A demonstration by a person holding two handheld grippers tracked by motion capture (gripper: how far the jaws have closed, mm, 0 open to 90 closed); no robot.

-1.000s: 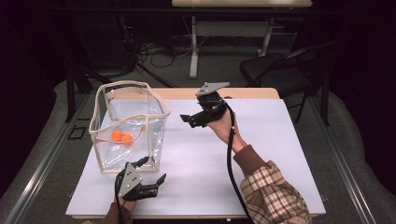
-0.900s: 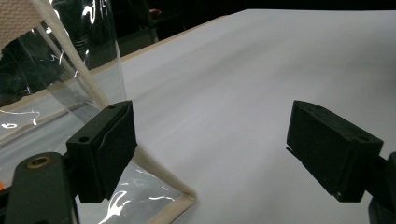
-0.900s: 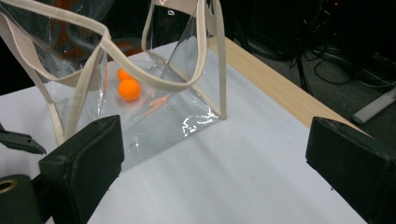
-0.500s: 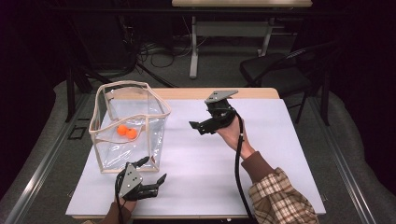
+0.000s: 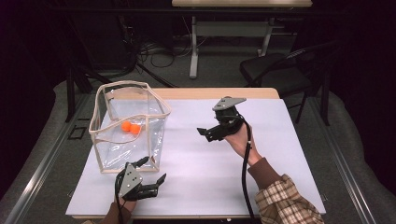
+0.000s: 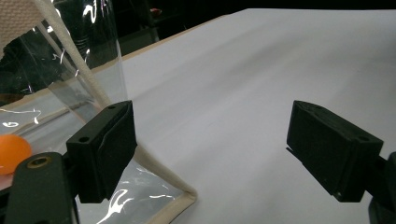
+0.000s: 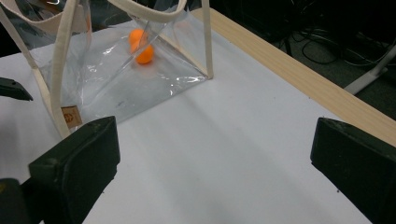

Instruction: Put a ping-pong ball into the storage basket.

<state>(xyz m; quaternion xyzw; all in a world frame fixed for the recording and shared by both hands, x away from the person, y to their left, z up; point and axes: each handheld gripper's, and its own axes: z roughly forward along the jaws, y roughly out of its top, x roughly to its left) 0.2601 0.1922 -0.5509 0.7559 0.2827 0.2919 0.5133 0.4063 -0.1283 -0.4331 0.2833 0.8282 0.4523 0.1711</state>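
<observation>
Right gripper (image 5: 205, 134) sits over the middle of the white table (image 5: 280, 154) in the high view, held up off it, jaws spread with nothing between them; they've just been opening the last bit. The left gripper (image 5: 152, 176) is down at the near edge, right at the front corner of the clear bag (image 5: 128, 128), jaws apart too. Two orange balls (image 5: 130, 128) lie inside the bag, touching each other.

Left gripper view: jaws wide, empty. One jaw is right next to the bag's cream-trimmed bottom corner (image 6: 184, 200), can't tell if it touches. Just one ball (image 6: 11, 151) peeks in here, at the left edge.

Right gripper view: jaws wide and empty over bare table. Both balls (image 7: 141, 45) show through the plastic, plus a small tan label (image 7: 71, 116) on the bag's trim and the wooden table edge (image 7: 299, 77), which the left gripper view doesn't catch.
</observation>
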